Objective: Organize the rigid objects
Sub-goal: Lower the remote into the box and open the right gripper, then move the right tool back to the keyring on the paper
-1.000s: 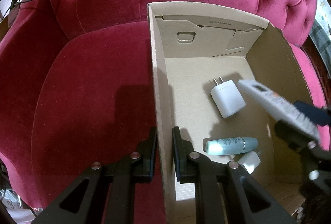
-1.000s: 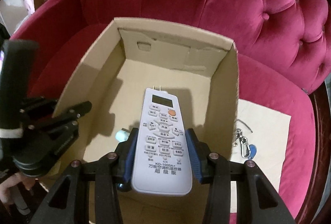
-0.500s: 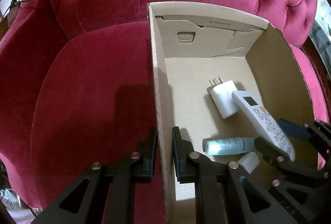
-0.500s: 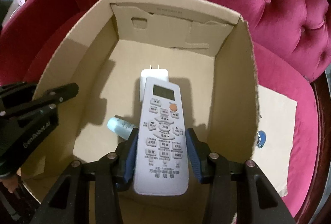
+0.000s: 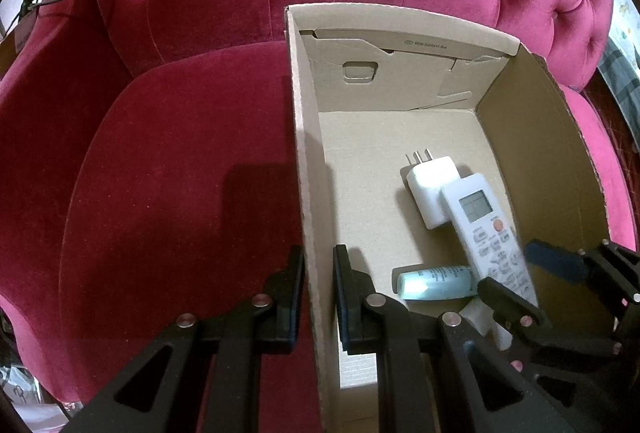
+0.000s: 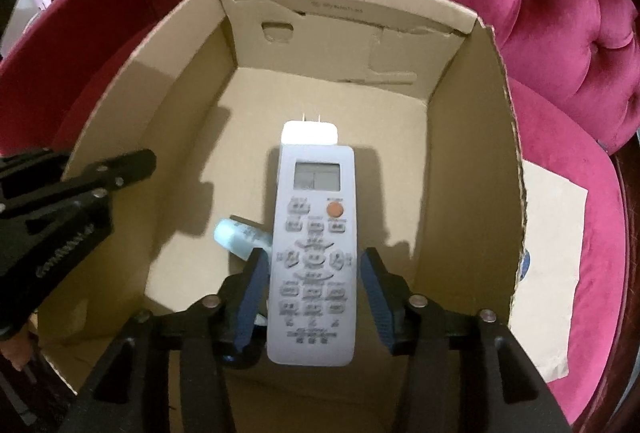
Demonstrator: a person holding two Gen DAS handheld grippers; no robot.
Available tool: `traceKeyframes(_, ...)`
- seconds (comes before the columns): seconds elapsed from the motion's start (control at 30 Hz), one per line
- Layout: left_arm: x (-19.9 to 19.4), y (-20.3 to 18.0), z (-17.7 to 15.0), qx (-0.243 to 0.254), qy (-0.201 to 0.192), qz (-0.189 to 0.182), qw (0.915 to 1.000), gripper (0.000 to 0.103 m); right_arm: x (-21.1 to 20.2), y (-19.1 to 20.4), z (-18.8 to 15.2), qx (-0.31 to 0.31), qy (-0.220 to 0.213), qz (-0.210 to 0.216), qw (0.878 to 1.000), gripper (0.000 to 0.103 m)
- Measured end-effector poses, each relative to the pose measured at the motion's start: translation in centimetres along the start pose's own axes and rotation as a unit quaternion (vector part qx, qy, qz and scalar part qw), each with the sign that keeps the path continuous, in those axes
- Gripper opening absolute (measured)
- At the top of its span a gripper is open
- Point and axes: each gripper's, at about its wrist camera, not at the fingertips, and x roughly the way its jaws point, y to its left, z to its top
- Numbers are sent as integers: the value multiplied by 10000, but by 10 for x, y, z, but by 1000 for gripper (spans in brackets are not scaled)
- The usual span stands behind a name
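Right tongs [image 6: 312, 297] spread wide, pads clear of the white plastic AC remote [image 6: 314, 253], which looks let go inside the brown cardboard box [image 5: 552, 161], top end on the white plug charger [image 5: 430, 189] at 12 o'clock. Teal tube bottle [image 5: 436, 283] lies at its 9. Left tongs [image 5: 318, 293] straddle the box's left wall, narrow gap; can't tell if gripping. Approx 3 items boxed; blue thing outside at 3 o'clock [image 6: 525, 259] maybe left.

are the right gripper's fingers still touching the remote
Apart. The right wrist view shows the right gripper open, with a gap between each blue pad and the remote.
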Motion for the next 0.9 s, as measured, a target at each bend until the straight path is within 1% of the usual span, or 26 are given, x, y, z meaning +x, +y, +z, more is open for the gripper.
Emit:
traceKeyframes(0.27,0,0,0,8,1,4,10000,15,-15,2,-2,53,-195,80,9998,62)
traceKeyframes(0.33,0,0,0,9,1,6,10000,15,-19,4,-2,36,-260,49,9996,67)
traceKeyframes(0.5,0,-1,0,15,1,10,10000,15,-30,3,1,53,-408,15,9992,68)
traceKeyframes(0.63,1,-1,1,17,2,15,10000,16,-39,-1,1,91,-495,14,9987,76)
traceKeyframes(0.73,1,0,1,12,1,12,10000,16,-45,-1,2,62,-595,-23,9982,77)
traceKeyframes(0.8,1,-1,1,15,-1,17,10000,15,-49,-3,3,97,-641,-33,9979,82)
traceKeyframes(0.87,1,-1,1,20,-2,24,10000,15,-52,-5,3,150,-684,-35,9975,89)
traceKeyframes(0.9,1,-1,0,17,0,23,10000,15,-55,-7,4,175,-713,-38,9973,91)
